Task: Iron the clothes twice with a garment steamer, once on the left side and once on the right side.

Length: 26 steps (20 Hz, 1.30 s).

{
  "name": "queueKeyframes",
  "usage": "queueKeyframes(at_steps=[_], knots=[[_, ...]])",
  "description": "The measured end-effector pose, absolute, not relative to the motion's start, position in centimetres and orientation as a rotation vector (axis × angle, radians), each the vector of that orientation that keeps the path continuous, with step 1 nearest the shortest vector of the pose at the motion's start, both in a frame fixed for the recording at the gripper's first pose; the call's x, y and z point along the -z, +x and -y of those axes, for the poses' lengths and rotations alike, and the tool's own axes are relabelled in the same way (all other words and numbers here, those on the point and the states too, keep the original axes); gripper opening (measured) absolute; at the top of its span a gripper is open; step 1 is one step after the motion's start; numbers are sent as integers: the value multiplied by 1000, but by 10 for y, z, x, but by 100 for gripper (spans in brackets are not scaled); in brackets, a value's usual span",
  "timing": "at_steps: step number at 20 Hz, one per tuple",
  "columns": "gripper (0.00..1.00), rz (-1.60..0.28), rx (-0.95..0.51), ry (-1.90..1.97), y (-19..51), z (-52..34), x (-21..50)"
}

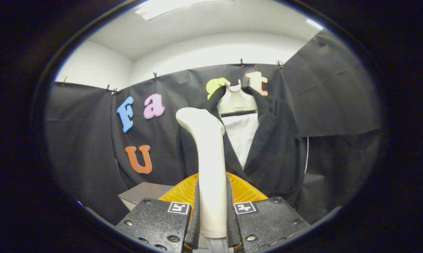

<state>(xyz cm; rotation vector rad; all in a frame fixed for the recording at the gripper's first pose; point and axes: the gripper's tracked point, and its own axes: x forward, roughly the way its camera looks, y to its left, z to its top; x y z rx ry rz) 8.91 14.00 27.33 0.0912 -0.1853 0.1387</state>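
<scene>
Two fingers (196,211) of the tongs (213,211) are closed tight on the handle of the garment steamer (208,165), which is held upright so that its head rises ahead of the tongs and is turned toward the clothes. A dark jacket (272,147) over a white shirt (242,137) is hung on a pale hanger (236,102) against the far booth wall, beyond and slightly right of the steamer head; hung this way, both front panels are left open to a pass. The head is seen near the jacket's left panel, though contact cannot be told. A grey surface (146,193) is seen low on the left.
</scene>
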Motion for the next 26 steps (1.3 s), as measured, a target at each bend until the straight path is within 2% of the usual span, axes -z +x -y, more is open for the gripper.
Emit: queueKeyframes(at_steps=[4,10,22,26], knots=[[33,285,-102,91,103,-119,-312],[33,336,-91,65,141,-128,-330],[33,254,-100,31,171,-131,-288],[33,217,-106,32,158,-112,-259]])
